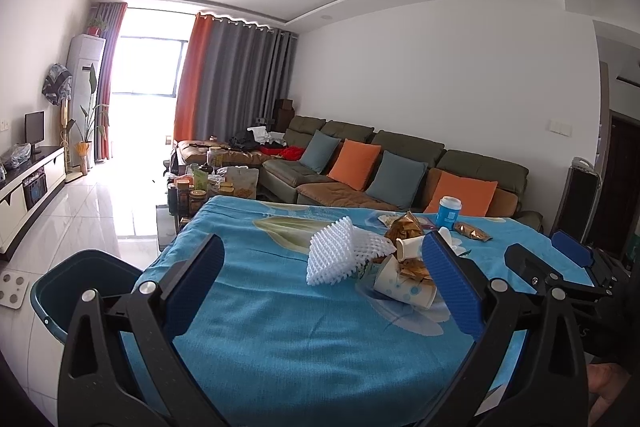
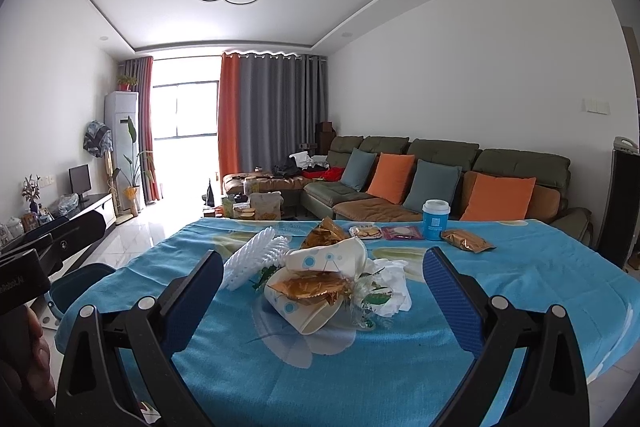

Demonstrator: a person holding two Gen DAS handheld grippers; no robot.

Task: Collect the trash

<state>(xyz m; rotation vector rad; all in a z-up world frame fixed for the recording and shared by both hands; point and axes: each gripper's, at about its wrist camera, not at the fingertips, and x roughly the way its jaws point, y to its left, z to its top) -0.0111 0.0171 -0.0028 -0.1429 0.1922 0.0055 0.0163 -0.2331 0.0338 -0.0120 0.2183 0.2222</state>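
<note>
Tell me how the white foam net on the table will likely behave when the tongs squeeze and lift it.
The white foam net looks like open mesh, so it is probably very light and will likely compress between the pads. It lies bent and leaning on the crushed paper cup, so lifting it may shift that cup. It seems unlikely to break or roll.

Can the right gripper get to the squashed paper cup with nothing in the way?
Probably yes. The right gripper is open and the paper cup lies straight ahead between its fingers on the blue cloth. Nothing sits in front of it; foam net and tissue lie beside it.
</note>
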